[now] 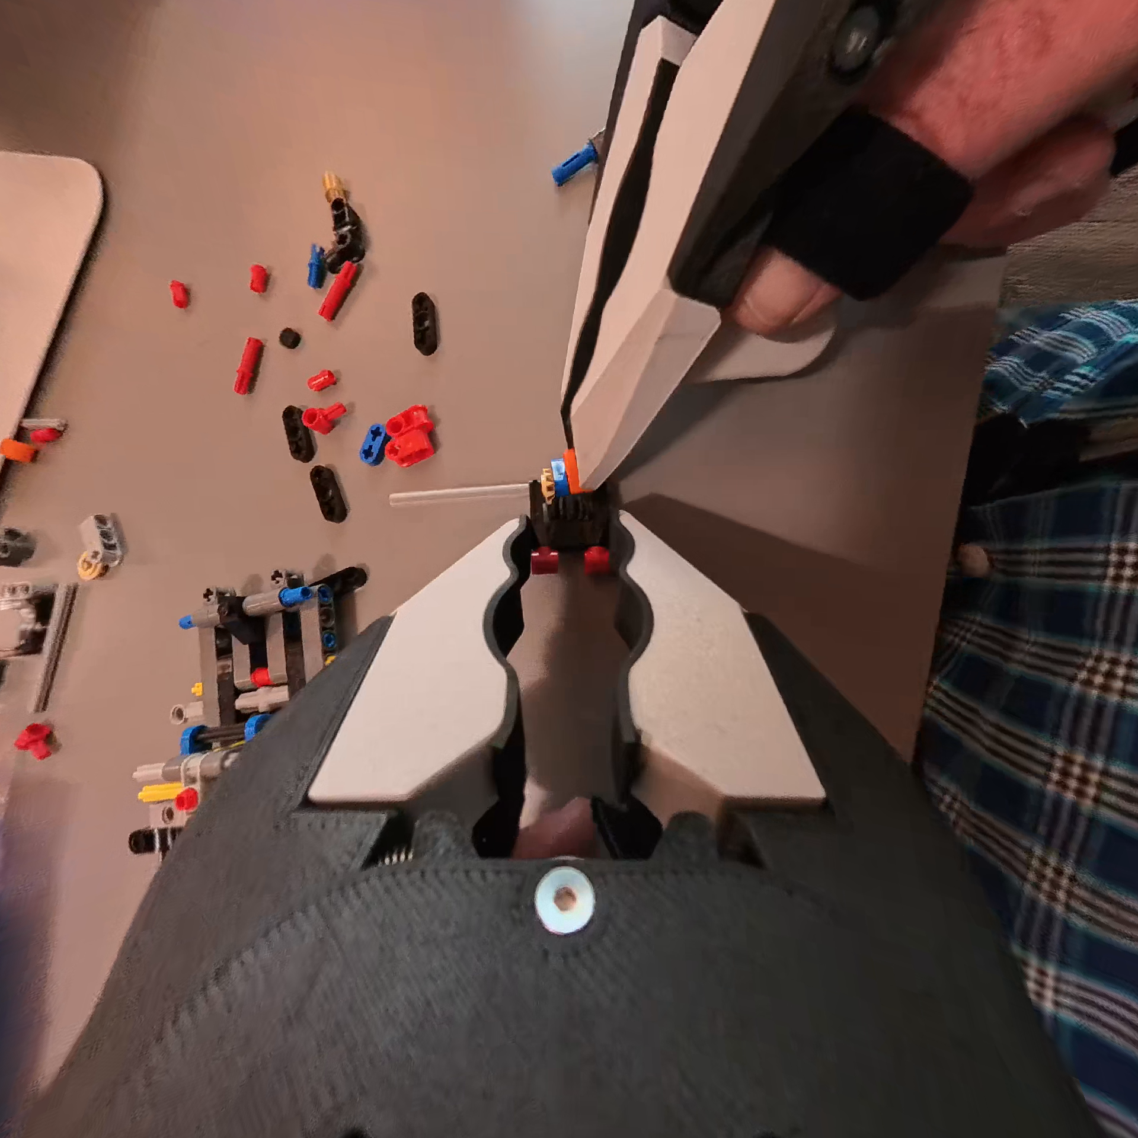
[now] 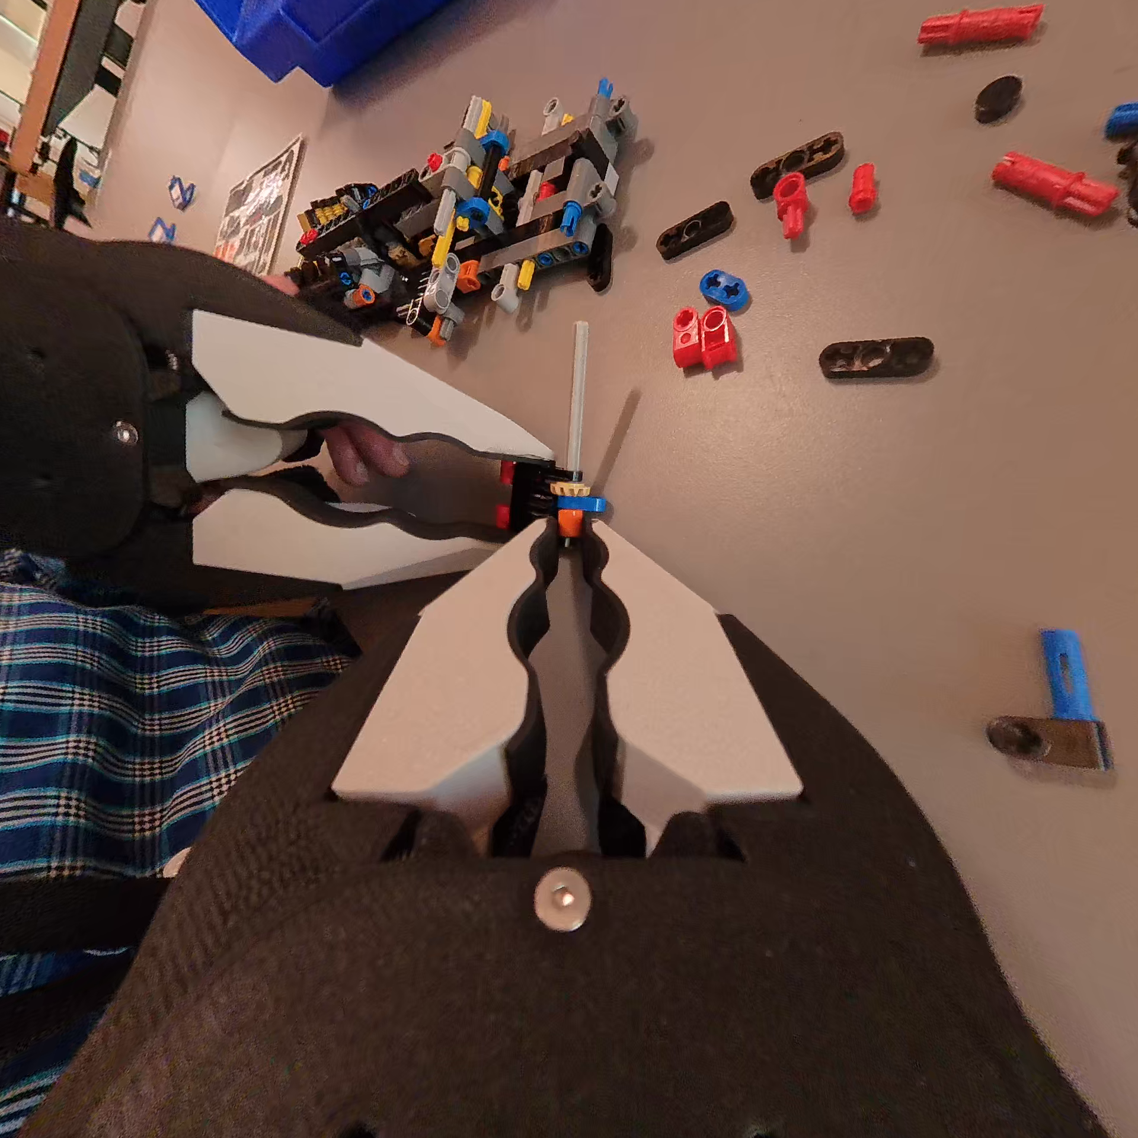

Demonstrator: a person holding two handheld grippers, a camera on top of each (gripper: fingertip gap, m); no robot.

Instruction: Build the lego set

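My left gripper [image 1: 569, 529] is shut on a small black lego block [image 1: 569, 523] with two red pins [image 1: 545, 561] on its near side; it also shows in the right wrist view [image 2: 526, 496]. A light grey axle [image 1: 456, 494] runs through the block with a tan gear [image 2: 569, 489], a blue piece [image 2: 582, 504] and an orange bush [image 2: 569, 522] on it. My right gripper [image 2: 569, 532] is shut on the orange bush at the axle's end. In the left wrist view the right gripper's fingers [image 1: 622, 394] come down from above onto the bush [image 1: 571, 471].
A large part-built lego frame [image 2: 468, 209] lies on the beige table [image 2: 800, 554] behind. Loose red, black and blue pieces [image 1: 406, 434] are scattered around. A blue bin [image 2: 320, 37] stands at the back. A person's plaid shirt [image 1: 1047, 677] is close by. A blue pin on a black liftarm [image 2: 1059, 708] lies right.
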